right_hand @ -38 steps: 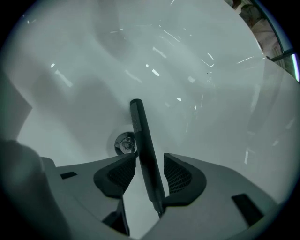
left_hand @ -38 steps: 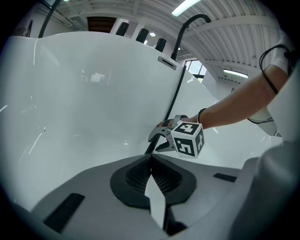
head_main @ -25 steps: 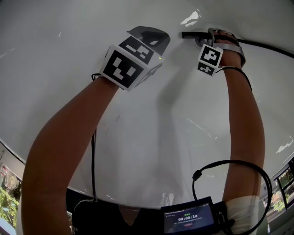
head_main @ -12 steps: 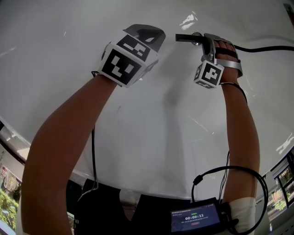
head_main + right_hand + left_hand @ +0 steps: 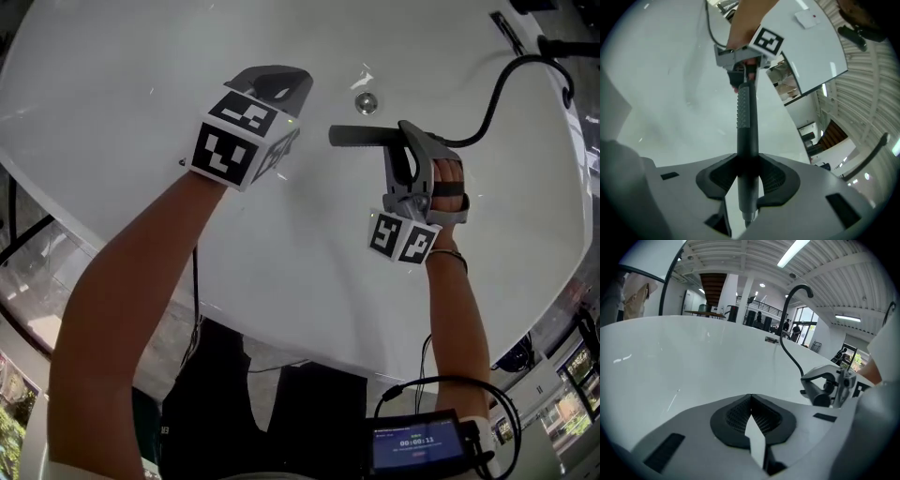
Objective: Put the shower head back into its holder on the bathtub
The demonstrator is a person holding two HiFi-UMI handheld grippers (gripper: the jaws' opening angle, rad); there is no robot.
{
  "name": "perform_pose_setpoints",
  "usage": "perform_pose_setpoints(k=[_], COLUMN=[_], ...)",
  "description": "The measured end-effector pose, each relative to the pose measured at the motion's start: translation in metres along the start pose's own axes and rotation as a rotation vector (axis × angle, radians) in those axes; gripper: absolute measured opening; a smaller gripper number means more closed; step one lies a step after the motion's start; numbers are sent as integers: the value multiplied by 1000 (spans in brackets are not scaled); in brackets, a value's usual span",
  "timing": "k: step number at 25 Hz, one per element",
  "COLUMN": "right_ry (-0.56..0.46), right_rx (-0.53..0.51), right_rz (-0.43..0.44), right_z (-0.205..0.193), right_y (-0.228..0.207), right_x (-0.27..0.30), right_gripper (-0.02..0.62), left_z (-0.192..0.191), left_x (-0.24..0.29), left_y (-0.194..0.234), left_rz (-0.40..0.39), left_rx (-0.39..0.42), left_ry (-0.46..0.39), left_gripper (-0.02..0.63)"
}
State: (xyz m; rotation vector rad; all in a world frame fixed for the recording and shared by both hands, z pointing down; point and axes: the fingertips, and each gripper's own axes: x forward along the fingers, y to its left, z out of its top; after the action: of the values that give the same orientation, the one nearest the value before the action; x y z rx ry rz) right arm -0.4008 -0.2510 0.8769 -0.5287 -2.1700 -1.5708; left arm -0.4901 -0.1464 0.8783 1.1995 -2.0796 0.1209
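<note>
Since the earlier frame, the right hand-held gripper (image 5: 405, 139) has risen from the upper right to centre-right, clamped on the shower head (image 5: 361, 137), whose dark handle juts left of its jaws. The left hand-held gripper (image 5: 279, 82), jaws pressed together and empty, hovers upper-centre over the bathtub (image 5: 141, 75).

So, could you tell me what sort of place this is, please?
Likely a showroom hall, not a home bathroom: a white bathtub, a shower head on a hose, strip lights overhead.
</note>
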Motion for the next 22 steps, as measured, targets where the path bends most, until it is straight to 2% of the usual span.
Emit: perform_pose_setpoints(k=[5, 10, 18, 22], right_ry=[-41, -88, -206, -287], right_rx=[187, 362, 713, 795], right_rz=[-148, -276, -551, -655], right_z=[44, 67, 49, 41], right_y=[-74, -154, -308, -379], right_x=[-86, -177, -315, -369], right_gripper=[140, 140, 140, 140], left_z=[40, 87, 194, 241], left_x=[-56, -106, -175, -203], left_y=[-8, -59, -178, -228], left_rz=[38, 6, -82, -127], left_rx=[-25, -33, -38, -5], left_ry=[-56, -121, -329, -382], left_gripper=[17, 17, 18, 18])
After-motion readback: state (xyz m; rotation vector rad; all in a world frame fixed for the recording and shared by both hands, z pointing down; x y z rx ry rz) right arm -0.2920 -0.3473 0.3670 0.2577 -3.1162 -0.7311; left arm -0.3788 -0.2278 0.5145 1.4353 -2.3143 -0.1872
